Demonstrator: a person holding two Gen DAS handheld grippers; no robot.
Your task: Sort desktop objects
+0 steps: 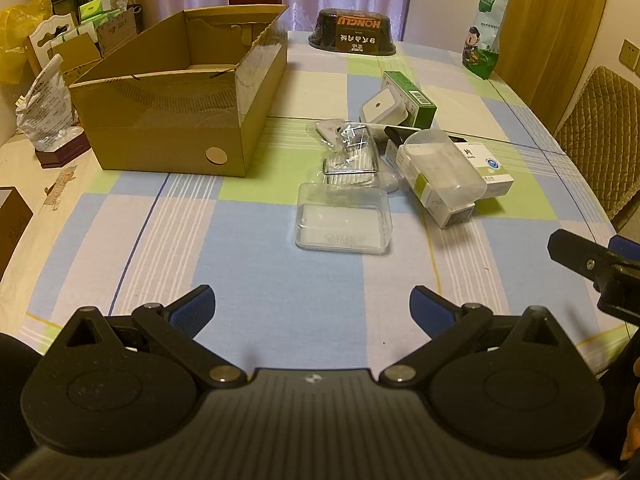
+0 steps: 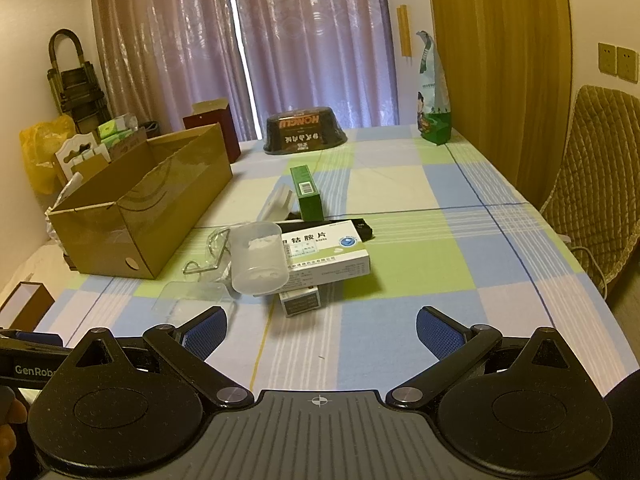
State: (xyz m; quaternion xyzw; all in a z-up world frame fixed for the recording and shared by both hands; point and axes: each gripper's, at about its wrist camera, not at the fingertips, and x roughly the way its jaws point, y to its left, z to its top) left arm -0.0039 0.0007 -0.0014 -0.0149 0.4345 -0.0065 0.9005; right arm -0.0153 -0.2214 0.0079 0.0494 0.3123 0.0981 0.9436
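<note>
- My left gripper (image 1: pixel 312 306) hovers low over the checked tabletop (image 1: pixel 280 280), its blue-padded fingers (image 1: pixel 194 308) spread wide, holding nothing.
- My right gripper (image 2: pixel 322 330) hangs the same way, fingers (image 2: pixel 438 336) spread and empty; its tip shows at the right edge of the left view.
- The open cardboard box (image 1: pixel 180 92) sits in the upper left of the left view.
- A clear plastic case (image 1: pixel 344 220) lies at centre frame, nearest my left fingers.
- Behind it, a crinkled clear packet (image 1: pixel 352 148), a translucent cup (image 2: pixel 258 258) on its side atop a white medicine box (image 2: pixel 328 254), and a green carton (image 2: pixel 306 192) cluster together.
- A dark tub (image 2: pixel 306 130) and a green snack bag (image 2: pixel 434 92) stand at the far edge.
</note>
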